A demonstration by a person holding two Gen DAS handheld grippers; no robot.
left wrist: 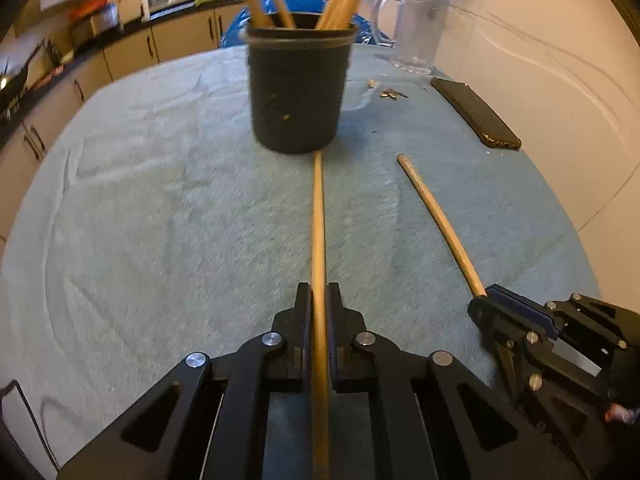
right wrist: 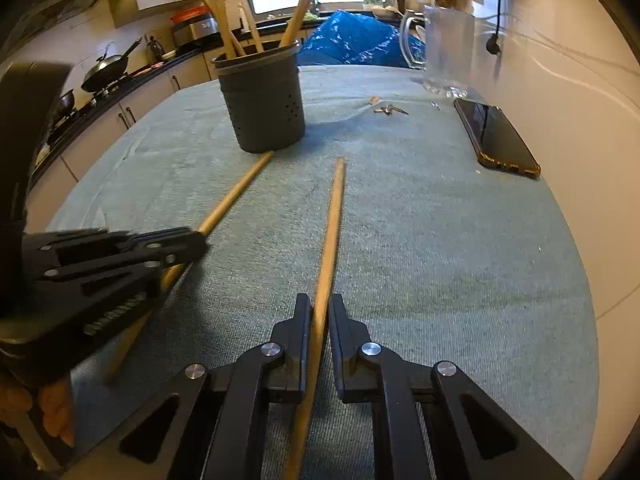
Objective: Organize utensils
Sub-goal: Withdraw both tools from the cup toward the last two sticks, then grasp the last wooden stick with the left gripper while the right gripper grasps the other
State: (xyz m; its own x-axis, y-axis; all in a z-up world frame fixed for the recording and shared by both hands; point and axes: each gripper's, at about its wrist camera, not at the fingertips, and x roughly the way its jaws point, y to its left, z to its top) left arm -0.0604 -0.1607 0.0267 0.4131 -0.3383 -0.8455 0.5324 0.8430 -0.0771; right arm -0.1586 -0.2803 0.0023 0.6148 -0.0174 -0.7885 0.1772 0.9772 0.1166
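Note:
Two long wooden sticks lie on the pale green cloth. My left gripper [left wrist: 319, 292] is shut on the left stick [left wrist: 318, 220], whose far end reaches the foot of the dark utensil holder [left wrist: 298, 88]. My right gripper [right wrist: 319, 304] is shut on the right stick [right wrist: 334, 216], whose far tip lies free on the cloth. In the left wrist view the right gripper [left wrist: 486, 298] shows at the lower right on its stick [left wrist: 436, 216]. In the right wrist view the left gripper [right wrist: 198, 240] clamps the other stick [right wrist: 236, 192]. The holder [right wrist: 264, 104] has several wooden utensils standing in it.
A black phone [left wrist: 476, 114] [right wrist: 496, 138] lies at the right of the cloth near the wall. A clear glass jug [left wrist: 416, 32] [right wrist: 444, 52] stands behind it. Small metal bits [right wrist: 388, 110] lie between holder and phone. A kitchen counter runs along the left.

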